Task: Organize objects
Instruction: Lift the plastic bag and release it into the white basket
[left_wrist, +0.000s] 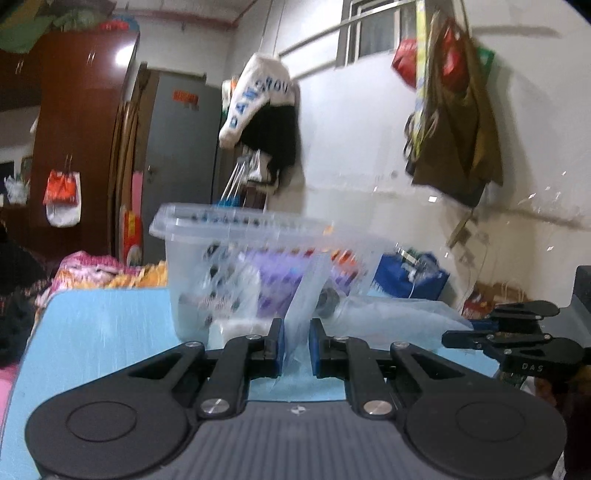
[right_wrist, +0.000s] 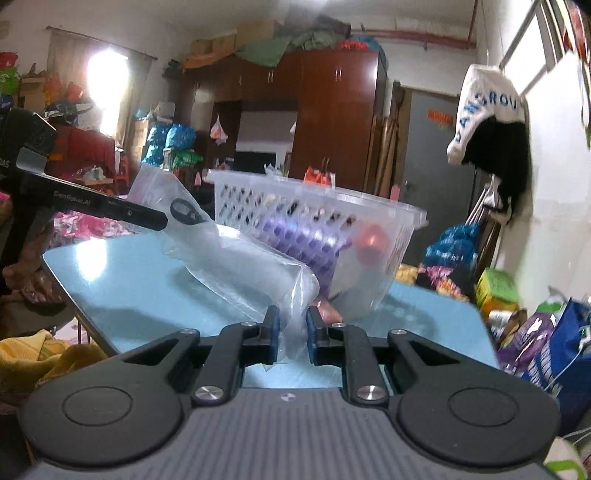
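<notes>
Bag (right_wrist: 236, 266) with dark object: right-wrist view only.

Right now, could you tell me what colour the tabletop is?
The tabletop is light blue, clearest in the right wrist view.

Cluttered home bedroom or storeroom: dark wooden wardrobe (right_wrist: 332, 110) piled with bundles, clothes hung on the wall (left_wrist: 266, 125), bags crowding the floor.

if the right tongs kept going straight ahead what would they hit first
Most likely the white slotted basket on the blue table, just beyond the clear plastic bag the right tongs already pinch; depth is hard to judge.
</notes>
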